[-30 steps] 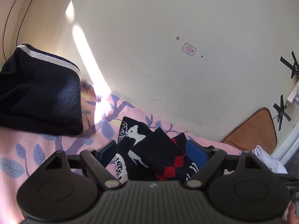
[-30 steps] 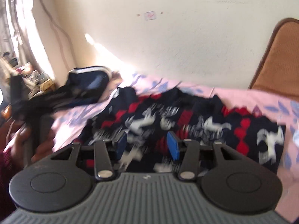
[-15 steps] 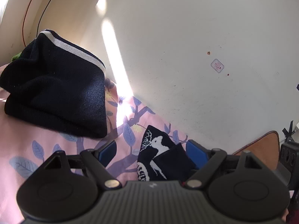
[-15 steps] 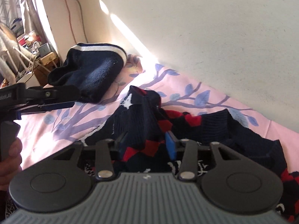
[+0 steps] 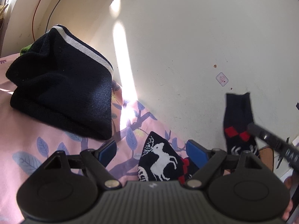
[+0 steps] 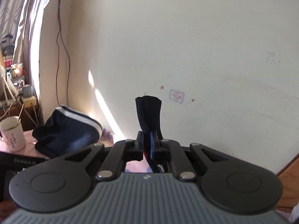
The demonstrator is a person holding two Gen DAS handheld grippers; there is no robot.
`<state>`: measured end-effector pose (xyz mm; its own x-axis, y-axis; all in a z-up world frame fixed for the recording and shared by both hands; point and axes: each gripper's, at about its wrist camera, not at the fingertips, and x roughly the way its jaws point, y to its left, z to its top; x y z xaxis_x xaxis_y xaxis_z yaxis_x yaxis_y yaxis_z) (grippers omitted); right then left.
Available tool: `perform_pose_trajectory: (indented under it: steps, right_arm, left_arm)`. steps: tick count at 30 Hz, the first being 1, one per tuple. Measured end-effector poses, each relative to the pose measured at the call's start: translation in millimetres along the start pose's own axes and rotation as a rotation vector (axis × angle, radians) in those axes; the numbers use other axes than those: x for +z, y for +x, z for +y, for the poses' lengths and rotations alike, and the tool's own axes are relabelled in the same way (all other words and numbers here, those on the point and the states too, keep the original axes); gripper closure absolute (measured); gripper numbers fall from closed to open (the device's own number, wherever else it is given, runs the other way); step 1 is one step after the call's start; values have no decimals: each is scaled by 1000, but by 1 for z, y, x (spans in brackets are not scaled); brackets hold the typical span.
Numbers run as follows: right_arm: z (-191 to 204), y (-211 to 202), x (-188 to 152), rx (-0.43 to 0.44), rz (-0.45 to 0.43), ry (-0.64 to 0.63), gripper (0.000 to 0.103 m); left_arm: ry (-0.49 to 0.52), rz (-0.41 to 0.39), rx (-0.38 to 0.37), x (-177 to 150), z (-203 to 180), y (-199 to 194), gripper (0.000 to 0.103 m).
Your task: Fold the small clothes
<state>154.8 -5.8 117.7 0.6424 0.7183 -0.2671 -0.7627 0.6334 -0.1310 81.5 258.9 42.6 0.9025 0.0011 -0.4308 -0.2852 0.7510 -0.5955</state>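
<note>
A dark knit garment with white deer and red diamonds lies on the pink leaf-print sheet (image 5: pixel 56 140). In the left wrist view its near part (image 5: pixel 160 160) sits between my open left gripper's (image 5: pixel 152 151) blue pads. My right gripper (image 6: pixel 147 145) is shut on a sleeve of the garment (image 6: pixel 148 113), held up against the wall. The raised sleeve (image 5: pixel 238 117) also shows at the right of the left wrist view, with the right gripper's body beside it.
A folded navy garment with a white stripe (image 5: pixel 61 93) lies at the left by the wall; it also shows in the right wrist view (image 6: pixel 67 130). A white cup (image 6: pixel 12 132) stands at far left. A brown cushion (image 6: pixel 287 186) is at the right.
My right gripper has shut on the patterned garment's sleeve and lifted it high off the bed. My left gripper has stayed open over the garment's near part.
</note>
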Motion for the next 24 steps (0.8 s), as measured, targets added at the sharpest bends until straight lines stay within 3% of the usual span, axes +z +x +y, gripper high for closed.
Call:
perform_pose_trajectory:
  steps: [2, 5, 8, 11, 15, 16, 18, 19, 21, 24]
  right_arm:
    - [17, 13, -25, 63, 91, -4, 89]
    - [38, 19, -78, 233, 241, 62, 87]
    - [35, -7, -110, 300, 260, 131, 82]
    - [4, -45, -112, 181, 182, 212, 81]
    - [-63, -101, -127, -87, 86, 363, 73]
    - [-74, -109, -136, -143, 107, 393, 73]
    - [-93, -112, -164, -246, 232, 445, 73]
    - [-96, -112, -180, -267, 304, 457, 76]
    - [-90, -128, -198, -249, 253, 442, 77]
    - [-86, -139, -200, -248, 233, 489, 75]
  left_arm:
    - [2, 5, 1, 0, 0, 1, 19]
    - [24, 31, 4, -3, -4, 6, 19]
    - [53, 64, -2, -10, -10, 13, 19]
    - [94, 97, 2, -19, -17, 22, 19]
    - [174, 150, 47, -33, -27, 36, 21]
    - [191, 164, 65, -36, -28, 39, 22]
    - [218, 193, 103, -41, -29, 46, 22]
    - [229, 187, 108, -42, -30, 46, 22]
    - [241, 184, 115, -43, -31, 46, 23]
    - [270, 181, 132, -45, -34, 46, 23]
